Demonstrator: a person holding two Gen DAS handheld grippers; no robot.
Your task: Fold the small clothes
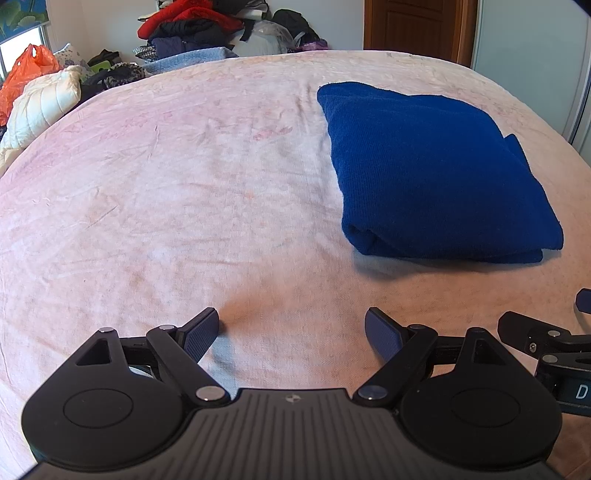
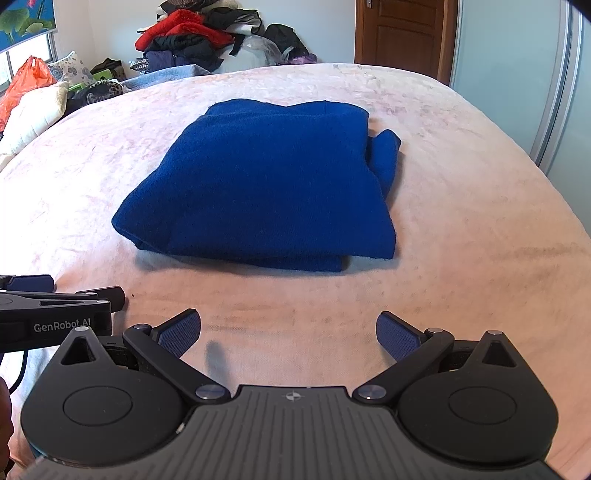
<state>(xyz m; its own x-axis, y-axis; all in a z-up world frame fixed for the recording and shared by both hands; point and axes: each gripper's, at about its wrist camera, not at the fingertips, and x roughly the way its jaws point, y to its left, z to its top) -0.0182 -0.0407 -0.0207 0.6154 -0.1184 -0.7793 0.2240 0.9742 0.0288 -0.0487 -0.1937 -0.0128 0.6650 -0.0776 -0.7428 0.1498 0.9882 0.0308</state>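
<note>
A dark blue knitted garment (image 1: 436, 173) lies folded into a thick rectangle on the pink bedspread (image 1: 184, 184). In the right wrist view the blue garment (image 2: 266, 184) sits straight ahead, with a loose flap sticking out at its right side. My left gripper (image 1: 291, 332) is open over bare bedspread, below and left of the garment, nothing between its blue pads. My right gripper (image 2: 288, 332) is open too, a short way in front of the garment's near fold. Each gripper shows at the edge of the other's view.
A heap of red, black and dark clothes (image 1: 199, 26) is piled against the far wall. An orange plastic bag (image 1: 26, 77) and a cream quilted item (image 1: 44, 103) lie at the left bed edge. A wooden door (image 2: 402, 33) and a sliding wardrobe panel (image 2: 517, 74) stand at the right.
</note>
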